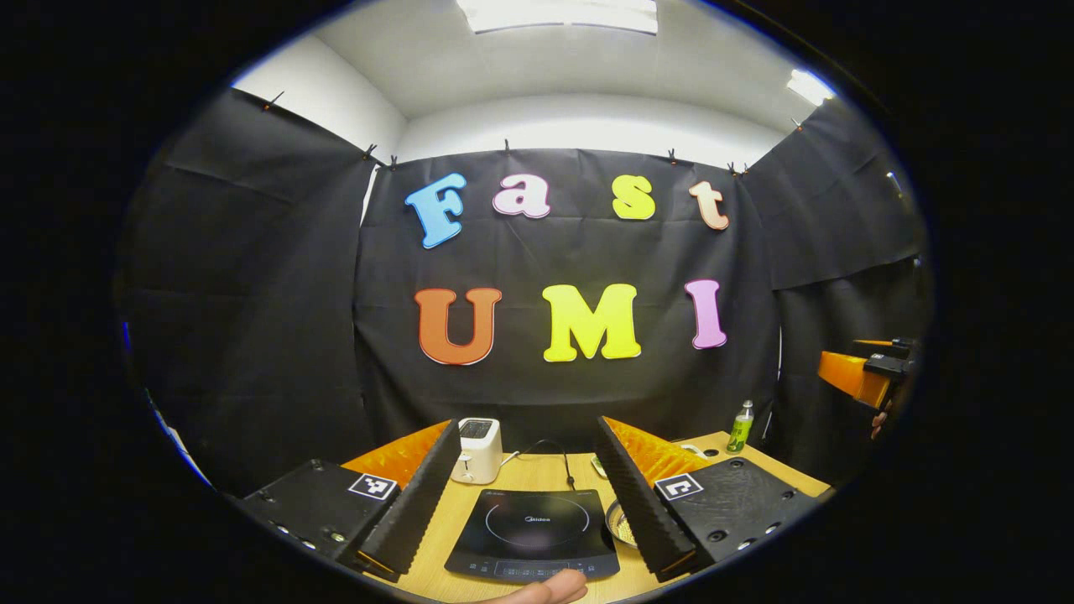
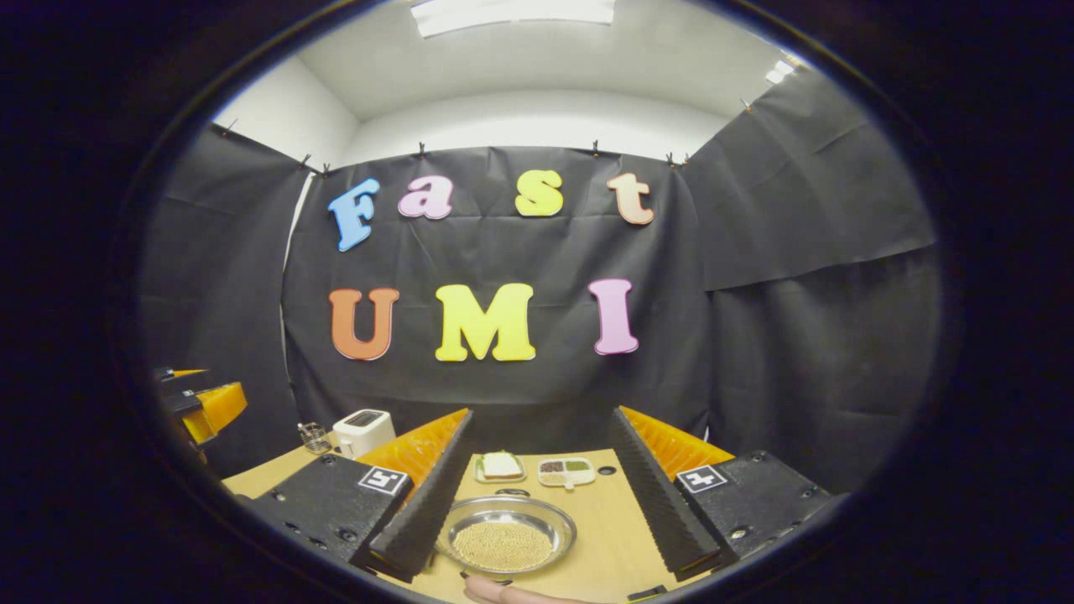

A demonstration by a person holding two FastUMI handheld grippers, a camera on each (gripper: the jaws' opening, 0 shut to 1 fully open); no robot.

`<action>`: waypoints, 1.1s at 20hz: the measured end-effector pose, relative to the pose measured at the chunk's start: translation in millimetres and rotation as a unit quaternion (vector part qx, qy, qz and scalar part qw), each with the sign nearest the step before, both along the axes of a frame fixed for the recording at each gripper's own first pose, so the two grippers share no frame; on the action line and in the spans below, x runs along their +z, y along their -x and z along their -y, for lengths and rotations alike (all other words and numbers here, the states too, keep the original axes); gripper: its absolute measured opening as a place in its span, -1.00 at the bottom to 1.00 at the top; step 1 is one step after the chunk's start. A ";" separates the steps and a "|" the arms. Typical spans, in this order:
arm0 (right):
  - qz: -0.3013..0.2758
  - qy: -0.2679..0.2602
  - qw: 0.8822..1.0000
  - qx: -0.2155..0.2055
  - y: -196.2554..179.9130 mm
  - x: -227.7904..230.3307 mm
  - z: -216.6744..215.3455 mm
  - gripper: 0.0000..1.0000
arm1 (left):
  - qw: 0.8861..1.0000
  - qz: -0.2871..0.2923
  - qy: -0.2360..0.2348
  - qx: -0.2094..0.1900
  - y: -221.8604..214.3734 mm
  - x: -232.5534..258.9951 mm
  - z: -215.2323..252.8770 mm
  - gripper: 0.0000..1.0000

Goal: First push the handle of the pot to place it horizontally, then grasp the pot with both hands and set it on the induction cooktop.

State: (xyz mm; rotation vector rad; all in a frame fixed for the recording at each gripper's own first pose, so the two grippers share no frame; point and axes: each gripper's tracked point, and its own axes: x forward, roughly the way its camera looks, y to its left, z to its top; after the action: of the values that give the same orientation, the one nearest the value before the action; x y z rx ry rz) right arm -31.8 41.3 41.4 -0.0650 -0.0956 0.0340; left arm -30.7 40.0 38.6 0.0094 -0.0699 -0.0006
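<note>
Left gripper view looks across a wooden table (image 1: 537, 470) from above, with the left gripper (image 1: 529, 524) released, its two fingers spread wide and nothing between them. Between those fingers, at 6 o'clock, lies the black induction cooktop (image 1: 535, 533), flat on the table and bare on top. A white toaster (image 1: 479, 450) stands just behind it at about 11 o'clock from the cooktop, and a cable (image 1: 550, 449) runs back from the cooktop's rear edge. The rim of the pot (image 1: 622, 523) peeks out just right of the cooktop, mostly hidden by the right-hand finger. A green bottle (image 1: 740, 426) stands at 4 o'clock near the table's far corner. A fingertip (image 1: 545, 590) shows at the bottom edge.

In the right gripper view the right gripper (image 2: 537, 528) is likewise released, fingers wide apart. The shallow metal pot (image 2: 506, 533) sits on the table between them at 6 o'clock, with pale grain-like contents; I cannot tell where its handle lies. Behind it rest a small plate with bread (image 2: 500, 466) and a divided dish (image 2: 565, 471). The toaster (image 2: 363, 431) is at 8 o'clock.
</note>
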 end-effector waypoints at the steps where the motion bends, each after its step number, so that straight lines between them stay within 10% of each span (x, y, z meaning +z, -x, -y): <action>1: 0.001 -0.002 1.000 -0.001 -1.1 -0.8 1.0 0.94 | 1.000 0.001 -0.001 -0.001 1.1 -0.2 1.3 0.91; 14: -0.081 0.012 0.997 0.016 -36.0 -75.0 -23.6 1.00 | 1.000 0.006 -0.006 0.003 10.9 -3.9 -3.4 0.91; 22: -0.164 -0.017 0.984 0.068 -55.8 -145.1 -65.3 -0.24 | 1.000 0.016 -0.014 0.021 16.2 -10.9 -18.6 0.91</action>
State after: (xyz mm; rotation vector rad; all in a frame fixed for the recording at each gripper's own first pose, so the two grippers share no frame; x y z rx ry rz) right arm 24.0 106.6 -103.7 -0.0178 0.2283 0.1780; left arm -46.9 58.6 27.8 0.0396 -0.1013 0.0411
